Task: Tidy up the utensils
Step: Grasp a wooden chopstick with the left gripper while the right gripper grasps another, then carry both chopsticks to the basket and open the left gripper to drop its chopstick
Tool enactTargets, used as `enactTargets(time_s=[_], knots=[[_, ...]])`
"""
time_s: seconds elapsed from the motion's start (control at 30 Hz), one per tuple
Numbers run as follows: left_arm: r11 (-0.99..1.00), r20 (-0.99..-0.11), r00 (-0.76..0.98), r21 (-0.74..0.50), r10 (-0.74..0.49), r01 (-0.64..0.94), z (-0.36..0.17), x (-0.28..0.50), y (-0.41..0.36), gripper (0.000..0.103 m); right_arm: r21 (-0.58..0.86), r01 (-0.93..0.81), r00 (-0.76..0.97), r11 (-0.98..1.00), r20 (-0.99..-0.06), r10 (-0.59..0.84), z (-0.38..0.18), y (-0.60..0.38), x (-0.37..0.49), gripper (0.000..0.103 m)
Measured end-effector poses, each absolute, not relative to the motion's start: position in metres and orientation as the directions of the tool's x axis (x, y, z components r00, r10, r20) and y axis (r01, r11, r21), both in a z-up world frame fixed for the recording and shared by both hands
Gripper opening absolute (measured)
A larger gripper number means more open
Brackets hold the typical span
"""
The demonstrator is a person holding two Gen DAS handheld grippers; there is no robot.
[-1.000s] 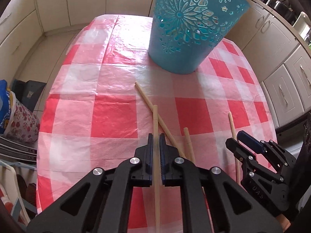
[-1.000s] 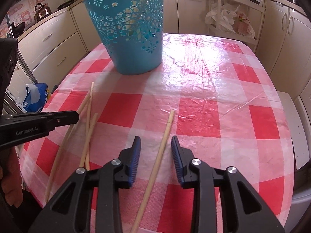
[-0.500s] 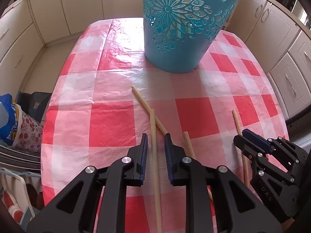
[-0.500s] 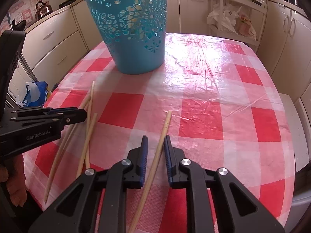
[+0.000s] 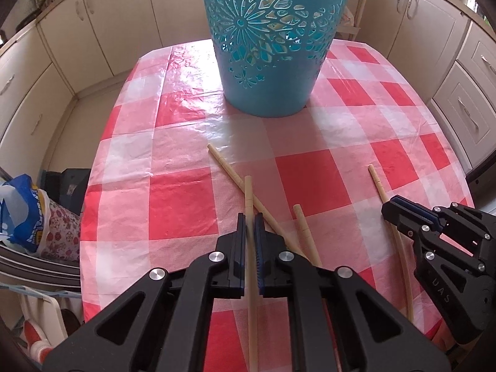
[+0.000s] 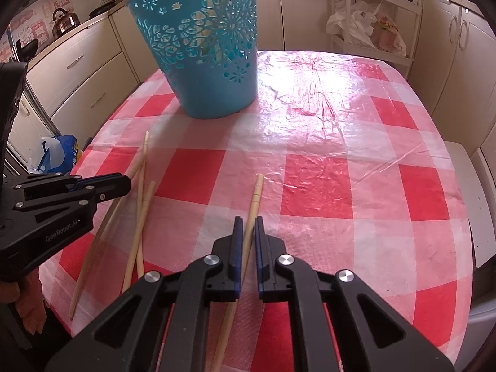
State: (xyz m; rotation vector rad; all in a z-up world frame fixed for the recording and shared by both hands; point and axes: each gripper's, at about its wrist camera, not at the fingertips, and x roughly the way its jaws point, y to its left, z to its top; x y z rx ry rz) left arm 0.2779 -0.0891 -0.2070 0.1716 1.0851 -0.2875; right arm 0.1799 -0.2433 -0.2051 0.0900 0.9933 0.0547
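Note:
A blue cut-out basket (image 5: 272, 43) stands at the far side of a red-checked table (image 5: 179, 198). My left gripper (image 5: 250, 217) is shut on a wooden chopstick (image 5: 248, 192). Two more chopsticks (image 5: 305, 232) lie just right of it, one crossing under the held one. My right gripper (image 6: 247, 220) is shut on another chopstick (image 6: 256, 195), apart from the rest. In the right wrist view the basket (image 6: 204, 52) is far left, and the left gripper (image 6: 124, 183) sits over three chopsticks (image 6: 139, 214). The right gripper also shows in the left wrist view (image 5: 387, 209).
Cream cabinets (image 5: 80, 37) ring the table. A blue bag (image 5: 18, 217) and floral bag sit on the floor at left. A white rack with plastic bags (image 6: 369, 28) stands behind the table. A kettle (image 6: 63, 21) sits on the counter.
Both grippers closed onto their chopsticks: the left opened slightly half a second ago then shut again, the right closed steadily. Both views pulled back and tilted up a little.

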Motion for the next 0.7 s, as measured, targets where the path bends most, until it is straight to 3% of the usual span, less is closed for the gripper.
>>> enactTargets(time_s=[0.53,0.7], knots=[[0.948,-0.877,0.458,0.011,-0.143,0.318,-0.2032,0.2769,-0.0897,0.004,0.105,-0.004,0.549,0.994,-0.831,0.09,-0.2017,-0.245,0.1788,0.006],[0.954,-0.896,0.427,0.011,-0.124,0.3,-0.2109,0.2806,-0.088,0.008,0.083,-0.012,0.543,0.996,-0.836,0.077,-0.2038,-0.2421,0.1799,0.016]])
